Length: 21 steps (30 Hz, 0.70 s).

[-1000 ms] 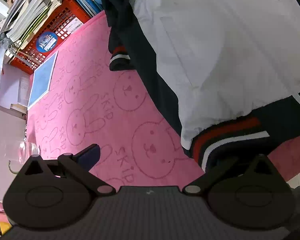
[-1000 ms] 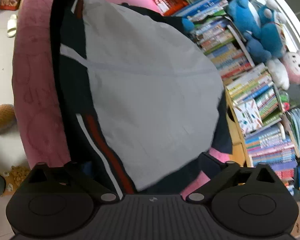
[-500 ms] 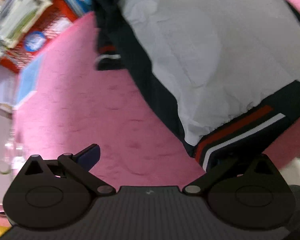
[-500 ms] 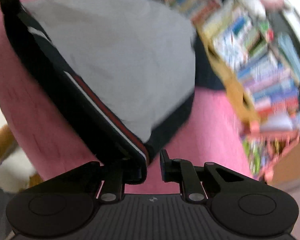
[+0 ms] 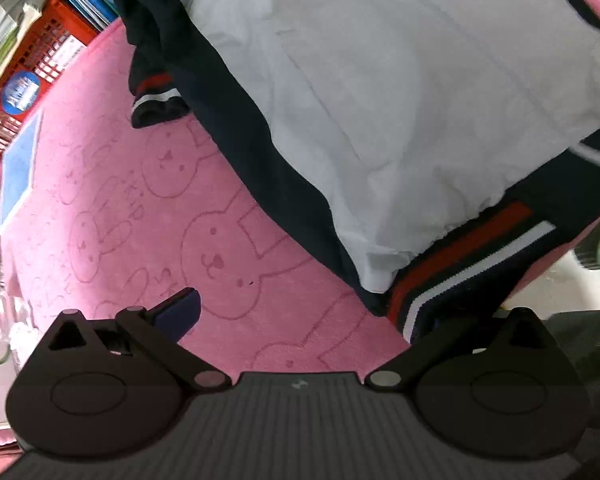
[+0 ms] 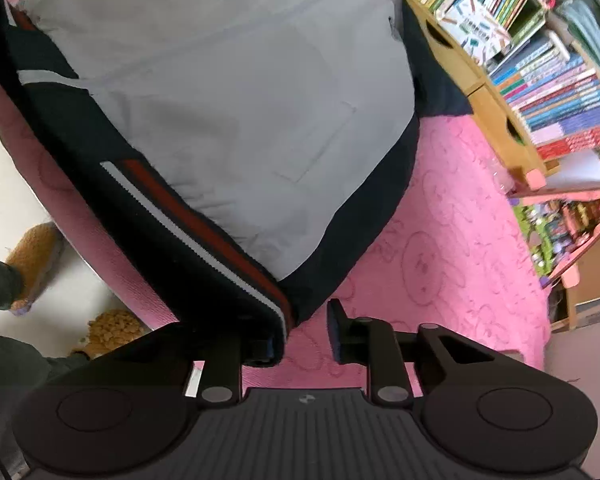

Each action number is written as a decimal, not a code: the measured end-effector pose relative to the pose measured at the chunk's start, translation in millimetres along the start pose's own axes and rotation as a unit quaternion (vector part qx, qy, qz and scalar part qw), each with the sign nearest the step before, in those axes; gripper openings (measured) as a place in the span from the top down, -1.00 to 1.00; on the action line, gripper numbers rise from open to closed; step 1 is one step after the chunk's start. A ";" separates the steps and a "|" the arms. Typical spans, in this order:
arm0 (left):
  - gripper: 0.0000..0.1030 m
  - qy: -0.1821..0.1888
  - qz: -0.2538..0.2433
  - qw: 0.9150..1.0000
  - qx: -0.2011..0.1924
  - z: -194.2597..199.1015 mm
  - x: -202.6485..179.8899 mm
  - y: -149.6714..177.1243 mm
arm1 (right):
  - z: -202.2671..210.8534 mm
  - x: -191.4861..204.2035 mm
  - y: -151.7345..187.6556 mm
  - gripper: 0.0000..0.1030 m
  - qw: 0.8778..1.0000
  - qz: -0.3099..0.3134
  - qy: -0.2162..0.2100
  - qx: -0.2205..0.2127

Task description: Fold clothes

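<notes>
1. Jaws of the left gripper [image 5: 308,312] are standing wide apart in the left wrist view, grasping nothing; one blue-padded finger is hovering over the pink bunny-print blanket [image 5: 148,208], while the opposite finger is hidden behind the jacket's striped hem [image 5: 472,256].
2. In that view the jacket [image 5: 380,100] is lying spread, grey lining up, ahead and to the right, a cuffed sleeve [image 5: 156,96] poking out toward the red crate [image 5: 40,64].
3. Jaws of the right gripper [image 6: 306,332] have just been opening in the right wrist view: they are parted, the hem corner [image 6: 276,320] sitting against the left finger, unpinched.
4. There the hem is running diagonally up-left from the jaws, so the right hand is seemingly nearer this corner; the bookshelf [image 6: 540,60] is standing beyond.
</notes>
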State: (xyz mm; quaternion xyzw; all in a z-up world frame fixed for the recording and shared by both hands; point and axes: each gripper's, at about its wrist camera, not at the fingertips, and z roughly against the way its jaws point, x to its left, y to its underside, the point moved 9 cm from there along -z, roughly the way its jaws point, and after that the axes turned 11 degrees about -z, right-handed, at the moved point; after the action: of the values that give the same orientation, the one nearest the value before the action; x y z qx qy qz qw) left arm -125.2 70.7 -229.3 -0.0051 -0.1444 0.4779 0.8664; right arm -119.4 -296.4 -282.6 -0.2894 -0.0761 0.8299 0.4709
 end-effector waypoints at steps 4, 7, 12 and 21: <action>-1.00 0.115 0.057 0.991 -0.030 24.6 11.4 2.2 | 3.5 -9.2 1.0 -0.06 0.999 -0.034 -0.016 0.021; -1.00 0.176 0.104 0.978 -0.036 38.1 25.2 13.0 | 2.0 -17.7 0.3 -0.35 0.994 -0.072 -0.051 0.058; -1.00 0.232 0.191 0.952 -0.054 58.1 55.8 28.5 | 7.0 -30.9 5.8 -0.64 0.940 -0.210 -0.195 0.183; -1.00 0.161 0.244 0.950 -0.109 45.0 80.2 -50.8 | 17.3 -99.9 -70.0 -0.95 0.928 -0.305 -0.183 0.114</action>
State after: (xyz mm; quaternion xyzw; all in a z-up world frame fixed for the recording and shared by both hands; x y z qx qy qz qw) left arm -54.4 103.8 -159.0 -0.2114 -0.0481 0.6490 0.7293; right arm -38.5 -338.3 -199.7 -0.0398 -0.1510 0.6878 0.7089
